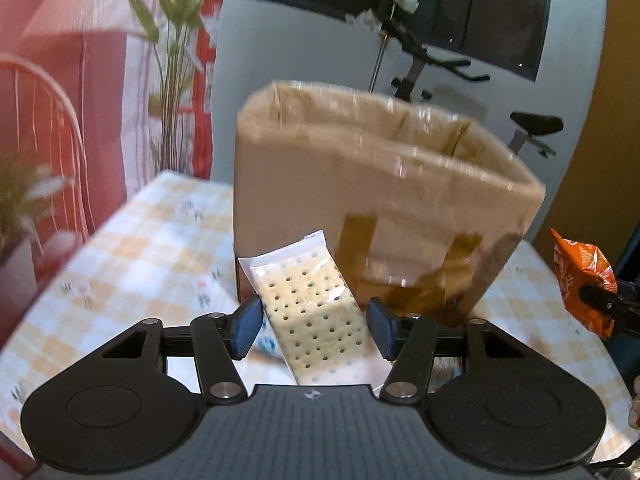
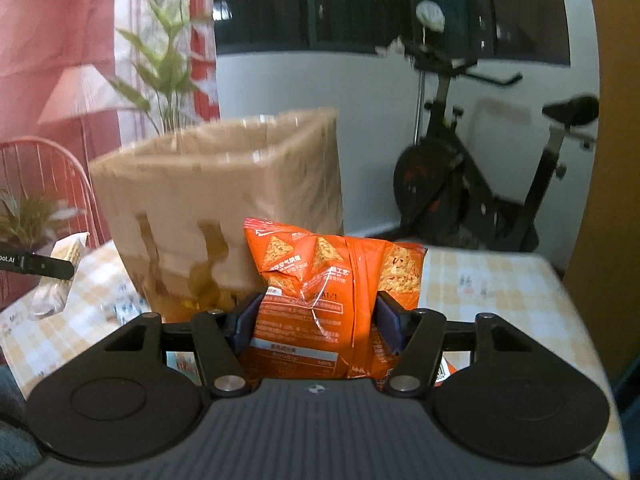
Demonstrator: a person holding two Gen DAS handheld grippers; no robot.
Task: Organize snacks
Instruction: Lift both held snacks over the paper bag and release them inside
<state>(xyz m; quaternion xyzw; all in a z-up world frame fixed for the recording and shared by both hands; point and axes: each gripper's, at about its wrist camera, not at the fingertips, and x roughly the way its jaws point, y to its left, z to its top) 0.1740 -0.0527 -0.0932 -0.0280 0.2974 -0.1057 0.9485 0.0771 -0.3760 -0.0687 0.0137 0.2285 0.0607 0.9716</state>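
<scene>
**Snack packs held before the cardboard box**

Left wrist view: the left gripper (image 1: 314, 326) grasps a clear plastic packet of pale, hole-dotted crackers (image 1: 310, 304), its blue pads against the packet's two long edges. The packet tilts and sits above the bench (image 1: 132, 240), which wears a yellow-and-white checked cloth. Just behind it stands an open brown cardboard box (image 1: 360, 184) with tape strips on its front. At the right edge, the orange bag shows, pinched by the other gripper's black finger.

Right wrist view: the right gripper (image 2: 318, 320) clamps a crinkled orange foil bag of triangular chips (image 2: 332, 280), both pads pressing into its sides. The bag hangs in front of the box's right corner. The cracker packet appears far left, held clear of the bench.
</scene>
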